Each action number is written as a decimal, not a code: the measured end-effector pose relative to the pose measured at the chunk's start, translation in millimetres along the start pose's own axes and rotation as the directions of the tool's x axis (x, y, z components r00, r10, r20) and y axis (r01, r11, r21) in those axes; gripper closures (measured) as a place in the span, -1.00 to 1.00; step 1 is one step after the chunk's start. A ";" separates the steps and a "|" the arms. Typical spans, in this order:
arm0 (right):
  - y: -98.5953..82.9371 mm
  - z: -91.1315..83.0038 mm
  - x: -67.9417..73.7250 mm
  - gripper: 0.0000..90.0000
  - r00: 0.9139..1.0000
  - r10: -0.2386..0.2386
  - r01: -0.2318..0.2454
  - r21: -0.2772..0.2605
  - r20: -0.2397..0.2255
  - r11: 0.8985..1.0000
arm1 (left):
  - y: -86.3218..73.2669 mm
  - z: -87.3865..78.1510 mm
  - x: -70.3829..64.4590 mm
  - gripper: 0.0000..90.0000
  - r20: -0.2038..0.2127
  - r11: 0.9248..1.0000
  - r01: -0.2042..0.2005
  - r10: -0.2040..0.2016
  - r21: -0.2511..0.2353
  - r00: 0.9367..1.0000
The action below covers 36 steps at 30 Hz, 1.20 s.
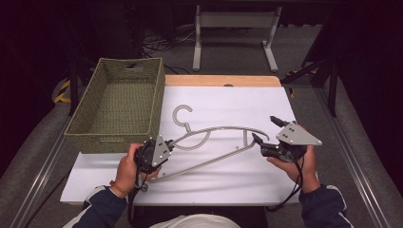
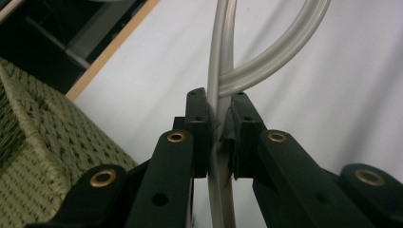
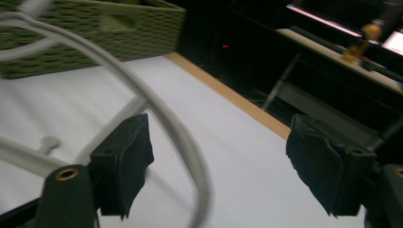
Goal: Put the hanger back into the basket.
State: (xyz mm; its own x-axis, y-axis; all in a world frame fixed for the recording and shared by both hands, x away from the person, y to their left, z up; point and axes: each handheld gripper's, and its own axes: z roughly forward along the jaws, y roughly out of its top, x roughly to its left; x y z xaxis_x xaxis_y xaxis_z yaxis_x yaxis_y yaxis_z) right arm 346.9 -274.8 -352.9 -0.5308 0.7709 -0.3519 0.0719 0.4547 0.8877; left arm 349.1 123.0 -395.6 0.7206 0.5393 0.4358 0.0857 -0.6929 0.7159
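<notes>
A: The white surface [image 1: 223,175] is sitting in a dark room, with a woven green basket [image 1: 119,107] standing at its left rear corner. What is lying between the two hands?

B: A pale grey plastic hanger [image 1: 214,137] is lying flat on the surface, its long axis running left to right, with its hook curling toward the back just beside the basket.

A: Which hand is holding it?

B: The left gripper [image 1: 164,148] is clamping the hanger's left end; in the left gripper view its black fingers [image 2: 202,128] are pinching the smooth, rounded bars where they are meeting.

A: And the other one?

B: The right gripper [image 1: 265,134] is hovering at the right end with its fingers [image 3: 123,161] spread wide, grasping nothing. In the right gripper view the curved shoulder bar is passing between the padded tips, closer to the left one.

A: So what is the next move depending on?

B: Probably on the right fingers closing across that bar, which is lying just left of them, before both hands are lifting it toward the basket.
</notes>
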 end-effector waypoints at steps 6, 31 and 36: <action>-24.2 -13.9 -17.0 -0.66 0.994 0.075 -0.072 -0.041 0.075 0.997 | 1.8 -4.4 5.9 0.81 -0.014 0.999 0.046 -0.047 -0.028 0.999; -67.5 17.7 24.5 -0.70 0.994 0.099 -0.098 0.017 -0.046 0.995 | 23.7 -17.8 44.2 0.81 -0.058 0.960 0.200 -0.215 -0.198 0.975; -69.7 21.2 26.7 -0.70 0.995 0.084 -0.082 0.037 -0.053 0.996 | 24.0 -22.6 56.1 0.81 -0.077 0.946 0.224 -0.248 -0.234 0.966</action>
State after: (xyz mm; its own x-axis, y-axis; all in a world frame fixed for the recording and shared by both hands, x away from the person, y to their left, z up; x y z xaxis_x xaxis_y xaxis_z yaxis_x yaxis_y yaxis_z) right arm 345.6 -276.5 -430.5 -0.5670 0.7816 -0.2601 0.1467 0.4065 0.9018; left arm 376.1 147.4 -341.6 0.6214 0.7297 0.2851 0.0816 -0.4222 0.9028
